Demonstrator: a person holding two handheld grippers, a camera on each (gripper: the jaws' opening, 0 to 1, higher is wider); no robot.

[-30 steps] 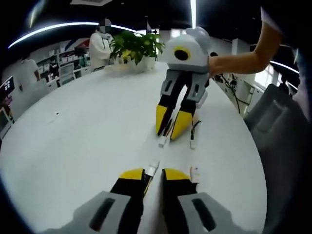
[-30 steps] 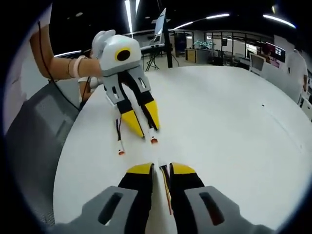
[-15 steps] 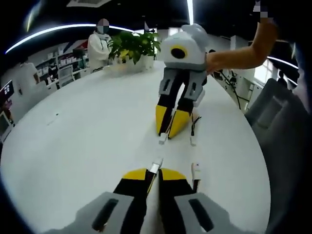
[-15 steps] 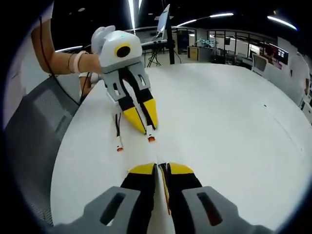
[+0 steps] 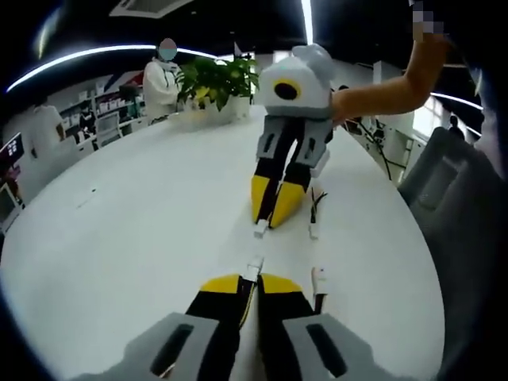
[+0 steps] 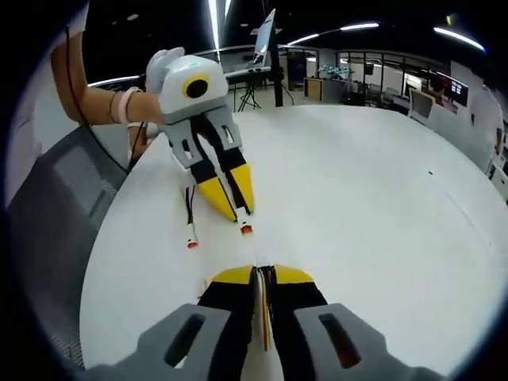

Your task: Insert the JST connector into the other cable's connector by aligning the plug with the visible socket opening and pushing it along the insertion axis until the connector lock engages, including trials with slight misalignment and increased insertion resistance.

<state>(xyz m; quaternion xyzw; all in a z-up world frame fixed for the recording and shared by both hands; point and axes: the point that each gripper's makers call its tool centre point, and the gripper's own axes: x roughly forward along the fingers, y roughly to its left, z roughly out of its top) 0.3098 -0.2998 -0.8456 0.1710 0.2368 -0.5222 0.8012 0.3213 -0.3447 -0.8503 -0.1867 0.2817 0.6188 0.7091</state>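
White table [image 5: 119,238], plug [image 5: 253,269] in left gripper [image 5: 251,283]

Broad white round table [image 5: 143,214]. Leafy potted plant [image 5: 216,78] at its far edge. Person in white [image 5: 161,79] standing beyond. Grey chair [image 6: 55,214] beside the table.

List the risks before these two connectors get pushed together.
1. The connectors are not yet mated: the left gripper holds a white connector apart from the right gripper and its connector. A small angular offset could jam them.
2. Both are pinched by the thin cable, so either could pivot under resistance.
3. Loose free ends and lie on the table nearby and could snag.
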